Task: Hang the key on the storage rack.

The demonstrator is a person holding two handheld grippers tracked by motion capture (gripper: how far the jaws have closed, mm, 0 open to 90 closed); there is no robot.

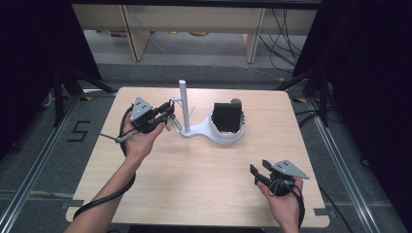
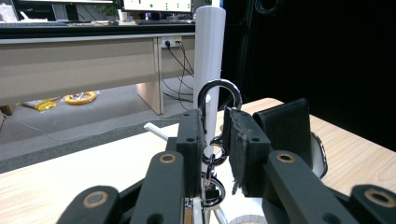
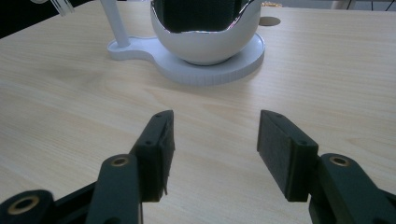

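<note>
Black jaws of my left gripper [image 2: 212, 140] stand nearly together, clamped on a small metal clip [image 2: 215, 116]: its silver hook loop rises above the pads, and a swivel ring hangs down between them. That detail comes from the left gripper view; from the high view I see just something small and pale at the tips of my left gripper [image 1: 167, 115], too small to tell apart. Directly behind the clip in the left gripper view rises the white post [image 2: 208, 46] of the white stand, and a thin white peg [image 2: 156, 131] juts out from the post's lower part. In the high view the tips sit just beside that post [image 1: 183, 104], on its left.

My right gripper [image 3: 215, 149] has its jaws spread wide, holding nothing, with bare wooden table [image 3: 70, 93] between the pads. The high view places this right gripper [image 1: 259, 171] well apart from the stand, on the near right part of the table [image 1: 194, 184], in my right hand [image 1: 284, 201].

Beyond its jaws, the right gripper view shows the white stand [image 3: 210, 65]: a flat base carrying a round bowl [image 3: 205, 44] with a jagged rim, and a black object [image 3: 201, 14] inside it. The high view shows that black object [image 1: 227, 117] as a boxy block upright in the bowl, to the right of the post. My left hand [image 1: 141, 141] lies left of the stand.
</note>
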